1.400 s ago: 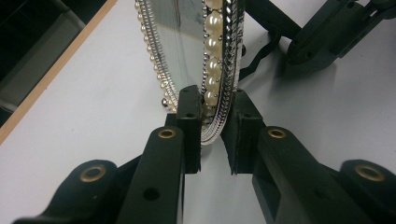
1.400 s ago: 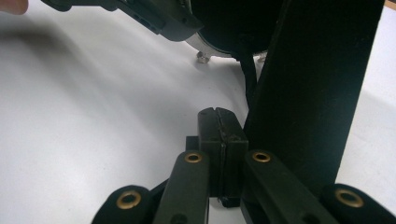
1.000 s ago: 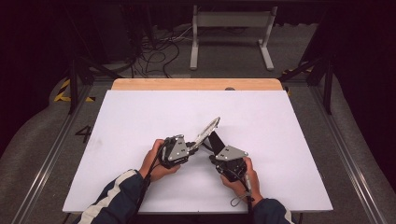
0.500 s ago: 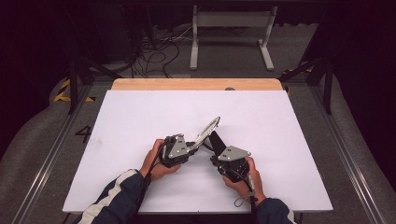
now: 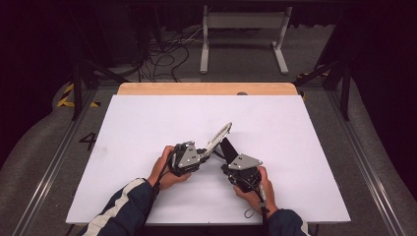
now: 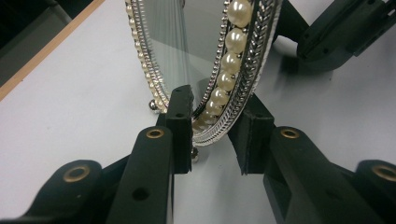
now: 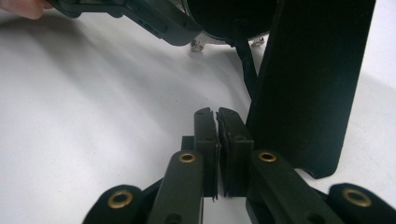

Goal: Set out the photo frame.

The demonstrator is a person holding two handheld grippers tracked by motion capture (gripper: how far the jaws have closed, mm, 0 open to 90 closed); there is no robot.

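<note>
Frame [image 6: 233, 70], pearl-rimmed, stands tilted mid-table on black back stand [image 7: 308, 84]; left gripper [image 6: 217, 135] clamps its lower rim. Right gripper [image 7: 217, 116] closed, empty, beside stand. Risk: thin-rim hold slips, frame topples.

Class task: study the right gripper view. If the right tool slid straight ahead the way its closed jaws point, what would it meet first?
Probably the black stand flap behind the pearl-edged frame, just right of the right tool. Depth is unclear; it might slip past onto the white table.
</note>
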